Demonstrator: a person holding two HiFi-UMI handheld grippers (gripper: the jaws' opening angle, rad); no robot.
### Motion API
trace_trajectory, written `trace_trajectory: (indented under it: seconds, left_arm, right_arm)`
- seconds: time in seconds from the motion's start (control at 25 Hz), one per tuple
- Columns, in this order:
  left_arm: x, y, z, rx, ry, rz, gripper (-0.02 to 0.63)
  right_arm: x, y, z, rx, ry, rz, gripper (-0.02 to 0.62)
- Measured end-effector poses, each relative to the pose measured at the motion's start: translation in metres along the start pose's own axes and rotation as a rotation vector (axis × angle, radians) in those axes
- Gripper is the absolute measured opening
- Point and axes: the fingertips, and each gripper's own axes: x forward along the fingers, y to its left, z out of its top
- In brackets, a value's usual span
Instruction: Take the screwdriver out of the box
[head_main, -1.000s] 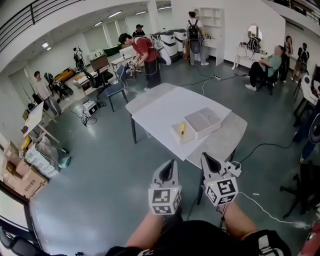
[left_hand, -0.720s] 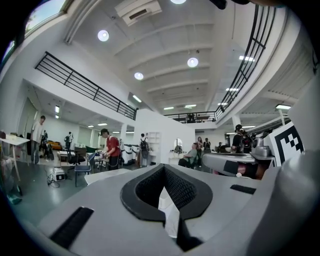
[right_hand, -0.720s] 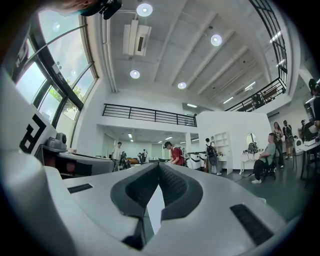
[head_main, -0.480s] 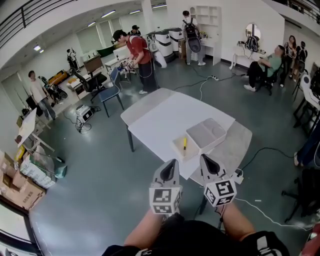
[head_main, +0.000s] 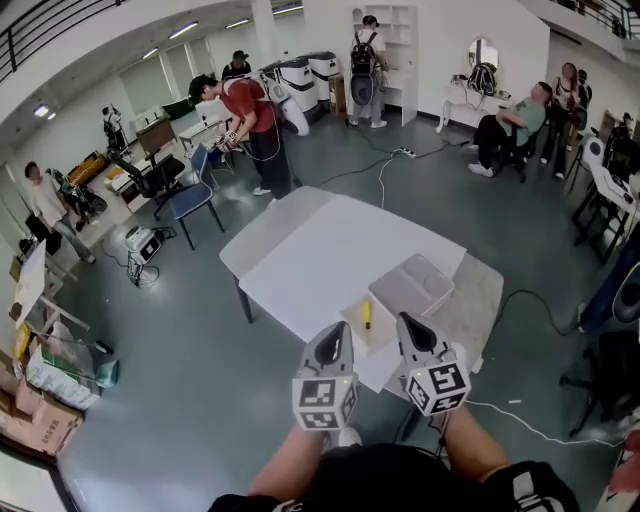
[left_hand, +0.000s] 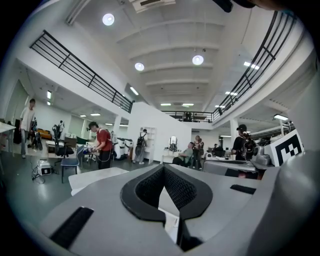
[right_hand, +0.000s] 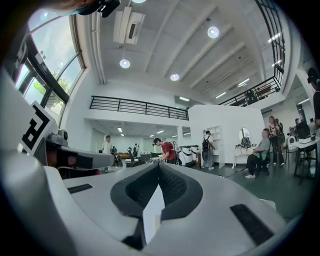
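Observation:
A yellow-handled screwdriver (head_main: 367, 314) lies in a shallow open box (head_main: 356, 328) near the front edge of the white table (head_main: 320, 250). A pale lid or second box (head_main: 411, 285) sits just to its right. My left gripper (head_main: 338, 330) and right gripper (head_main: 405, 321) are held level side by side, just short of the table edge, both pointing at the box. Both are shut with nothing in them. In the left gripper view the left gripper's (left_hand: 163, 169) tips meet. The right gripper's (right_hand: 159, 165) tips also meet in the right gripper view.
A white cable (head_main: 520, 425) runs over the floor at the right of the table. A blue chair (head_main: 190, 200) stands beyond the table's far left, and a person in a red top (head_main: 245, 115) stands behind it. Cardboard boxes (head_main: 35, 425) are stacked at the far left.
Both grippers and the camera have moved forward towards the table. The table and box now lie closer and lower in the head view. Both grippers have stayed shut.

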Motion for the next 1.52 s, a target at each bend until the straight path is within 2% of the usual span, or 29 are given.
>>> trace_trajectory:
  seconds: [0.24, 0.48, 0.8, 1.2, 1.52]
  left_arm:
    - [0.039, 0.029, -0.004, -0.002, 0.022, -0.030, 0.006]
    - [0.055, 0.024, -0.009, 0.012, 0.048, -0.030, 0.006]
    - [0.059, 0.027, -0.013, 0.008, 0.061, 0.008, 0.006]
    - [0.054, 0.036, -0.030, -0.015, 0.085, 0.047, 0.006]
    - [0.051, 0.053, -0.041, -0.037, 0.114, 0.072, 0.006]
  right_arm:
    - [0.039, -0.011, -0.010, 0.006, 0.019, -0.040, 0.012]
    - [0.051, -0.030, -0.022, 0.020, 0.056, -0.051, 0.012]
    - [0.072, -0.033, -0.039, 0.030, 0.106, -0.005, 0.012]
    - [0.094, -0.032, -0.105, 0.046, 0.283, 0.004, 0.012]
    - [0.124, -0.032, -0.176, 0.168, 0.501, -0.032, 0.014]
